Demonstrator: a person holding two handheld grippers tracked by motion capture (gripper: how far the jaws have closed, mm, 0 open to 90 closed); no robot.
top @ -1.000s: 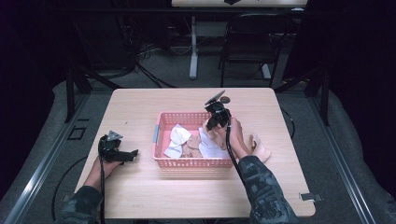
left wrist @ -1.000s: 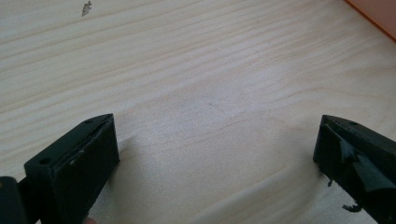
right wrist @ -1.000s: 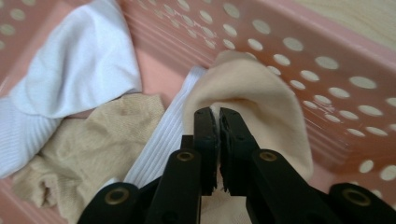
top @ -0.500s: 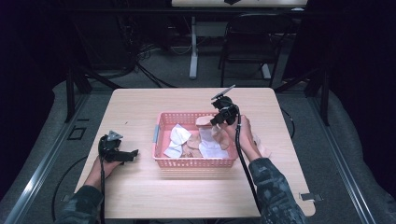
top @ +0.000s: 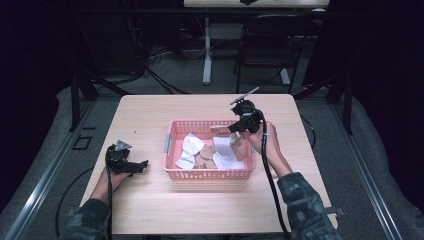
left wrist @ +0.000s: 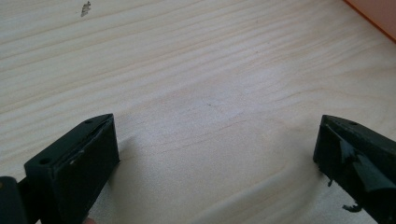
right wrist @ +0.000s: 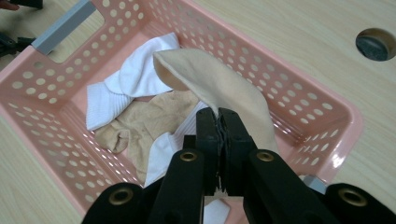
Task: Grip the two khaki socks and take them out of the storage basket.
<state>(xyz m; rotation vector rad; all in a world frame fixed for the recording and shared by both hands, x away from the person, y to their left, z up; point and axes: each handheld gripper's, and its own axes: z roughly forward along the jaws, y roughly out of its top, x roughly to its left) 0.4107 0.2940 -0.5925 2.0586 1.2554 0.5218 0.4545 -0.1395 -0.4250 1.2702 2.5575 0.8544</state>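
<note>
Two hands in the high view: right gripper (top: 235, 127) raised above the pink basket (top: 172, 142), left gripper (top: 142, 164) low over the table (top: 150, 210), well apart. Left gripper view: jaws spread wide, nothing between. Right gripper view: jaws clamped on a beige sock (right wrist: 219, 88) (one edge pinched), sock draping lengthwise above the basket's other socks (right wrist: 135, 93).

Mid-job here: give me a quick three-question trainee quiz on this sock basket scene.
1. What does the right gripper hold?
2. True or false: the left gripper is shut on a white sock.
3. Where do the other socks lie: A) in the pink basket, B) on the floor?

Key:
1. A beige sock, pinched above the basket.
2. False: its jaws stand open over the bare table.
3. A.
</note>
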